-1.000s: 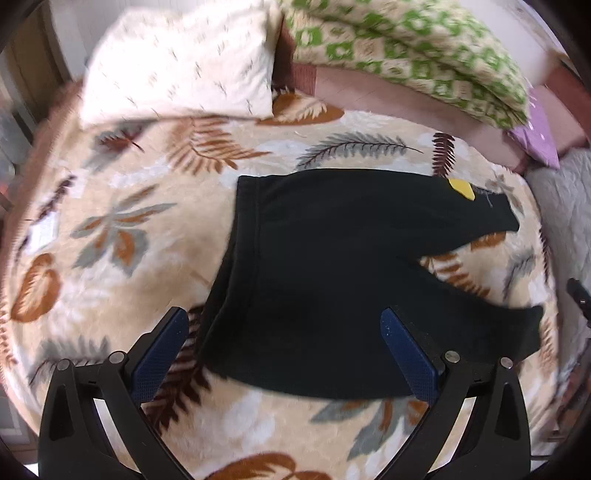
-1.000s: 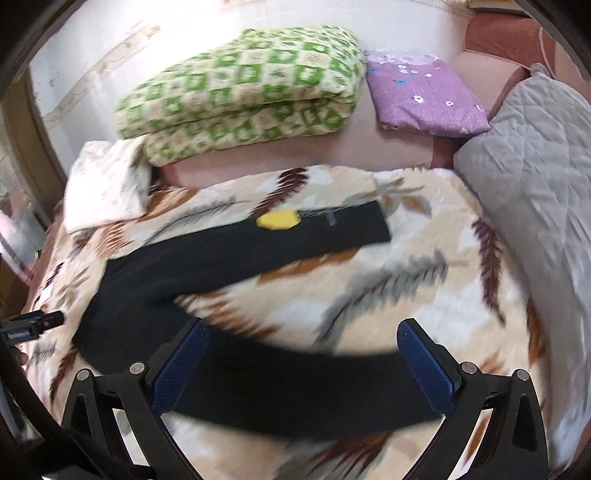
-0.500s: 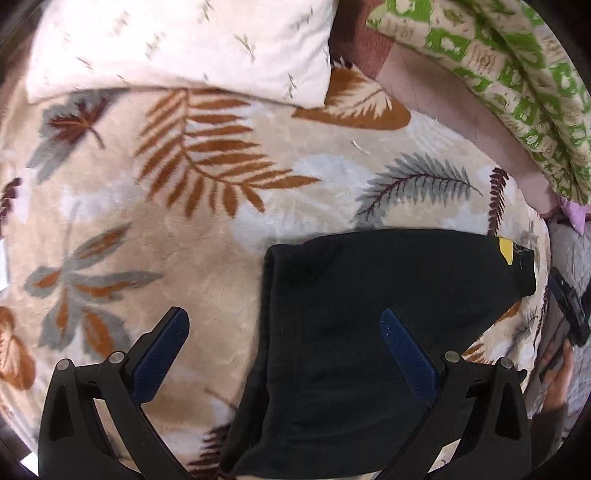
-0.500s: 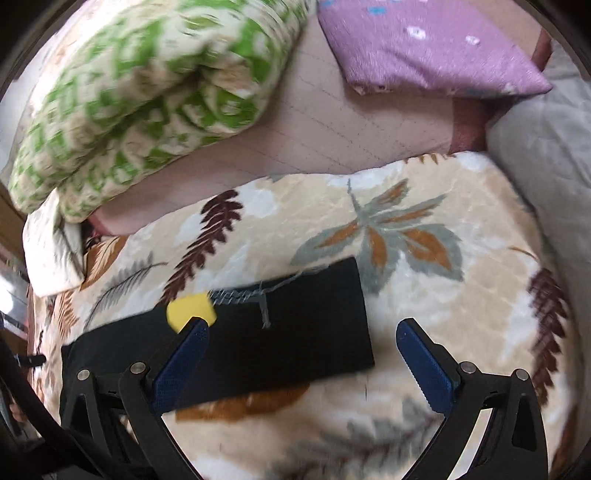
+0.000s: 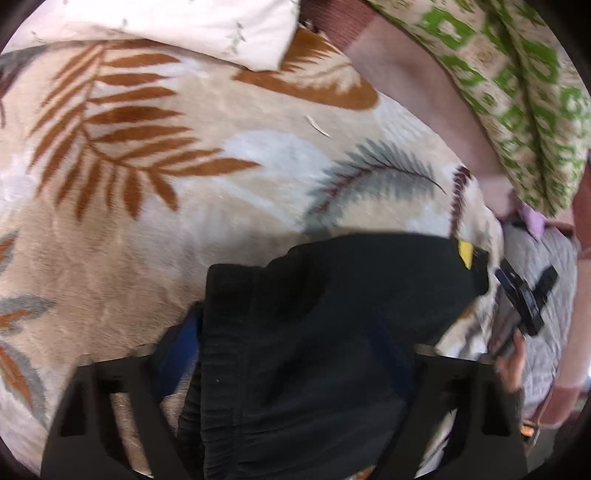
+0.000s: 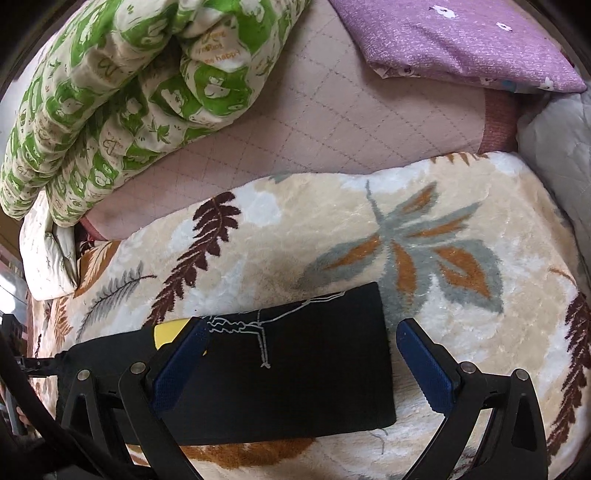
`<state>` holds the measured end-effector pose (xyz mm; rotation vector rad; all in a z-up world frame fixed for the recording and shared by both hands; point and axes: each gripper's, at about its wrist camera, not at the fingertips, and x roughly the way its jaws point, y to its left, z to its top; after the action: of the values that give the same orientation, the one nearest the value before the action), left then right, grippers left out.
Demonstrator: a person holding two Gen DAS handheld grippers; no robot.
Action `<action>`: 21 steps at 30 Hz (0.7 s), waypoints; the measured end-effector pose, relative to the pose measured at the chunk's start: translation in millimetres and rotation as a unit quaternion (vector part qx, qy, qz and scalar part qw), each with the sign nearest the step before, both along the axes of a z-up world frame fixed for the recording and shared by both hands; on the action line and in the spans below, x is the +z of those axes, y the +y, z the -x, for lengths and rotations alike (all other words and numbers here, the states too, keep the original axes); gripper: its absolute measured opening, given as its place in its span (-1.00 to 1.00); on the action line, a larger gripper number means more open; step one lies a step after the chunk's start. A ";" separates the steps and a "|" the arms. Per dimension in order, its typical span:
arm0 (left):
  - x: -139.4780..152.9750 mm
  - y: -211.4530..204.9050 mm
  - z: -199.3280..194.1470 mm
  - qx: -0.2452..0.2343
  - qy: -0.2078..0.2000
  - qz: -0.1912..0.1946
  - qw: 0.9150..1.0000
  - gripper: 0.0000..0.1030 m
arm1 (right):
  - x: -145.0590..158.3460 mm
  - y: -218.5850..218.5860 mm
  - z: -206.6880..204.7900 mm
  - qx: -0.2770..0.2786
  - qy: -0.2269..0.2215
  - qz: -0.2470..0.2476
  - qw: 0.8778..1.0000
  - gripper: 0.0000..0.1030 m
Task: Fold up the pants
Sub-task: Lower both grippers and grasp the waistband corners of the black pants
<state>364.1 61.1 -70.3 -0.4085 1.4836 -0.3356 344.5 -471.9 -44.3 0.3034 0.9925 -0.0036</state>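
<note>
Both cameras have dropped much closer to the black pants (image 6: 295,373) than half a second ago: in the left wrist view the waistband now fills the lower centre, where earlier it lay ahead of the fingers.

Pants lie flat on the leaf-print blanket (image 6: 461,206) covering the bed. Right wrist view: one leg cuff end, with white line stitching and a yellow tag (image 6: 168,330) beside it, sits between the fingers of the right gripper (image 6: 301,365). Jaws spread wide, blue pads (image 6: 424,369) either side of the cuff; the left pad overlaps the fabric edge, the right pad is just off the cuff's end over bare blanket. Nothing is clamped.

Left wrist view (motion-blurred): ribbed waistband of the pants (image 5: 295,350) lies across the left gripper (image 5: 288,354). One blue pad (image 5: 181,354) shows at the waistband's left edge; the other finger is lost against the dark cloth. Cannot tell whether these jaws have closed on the fabric. Right gripper and the hand holding it appear at that view's right edge.

Surroundings: green-and-white patterned quilt (image 6: 110,92) and a purple floral pillow (image 6: 461,40) on the pink quilted mattress cover (image 6: 332,122) beyond the blanket; cream pillow (image 5: 166,26) at the blanket's far-left corner.
</note>
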 end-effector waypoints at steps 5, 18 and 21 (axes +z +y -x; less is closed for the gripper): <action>-0.2 -4.5 -3.7 -0.009 -0.015 -0.025 1.000 0.29 | 1.2 -2.4 -1.3 0.019 -0.003 -0.002 1.000 0.98; -5.2 4.4 -15.3 0.010 -0.018 0.001 1.000 0.29 | -17.2 -16.1 -27.2 0.083 0.055 -0.013 0.995 0.76; -5.8 2.0 -17.2 0.008 -0.019 0.001 1.000 0.29 | -26.7 -19.5 -32.8 0.092 0.064 -0.029 0.993 0.51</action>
<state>381.3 63.0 -76.1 -0.4132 1.4432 -0.3296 377.3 -491.4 -71.0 0.2670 1.1457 0.1760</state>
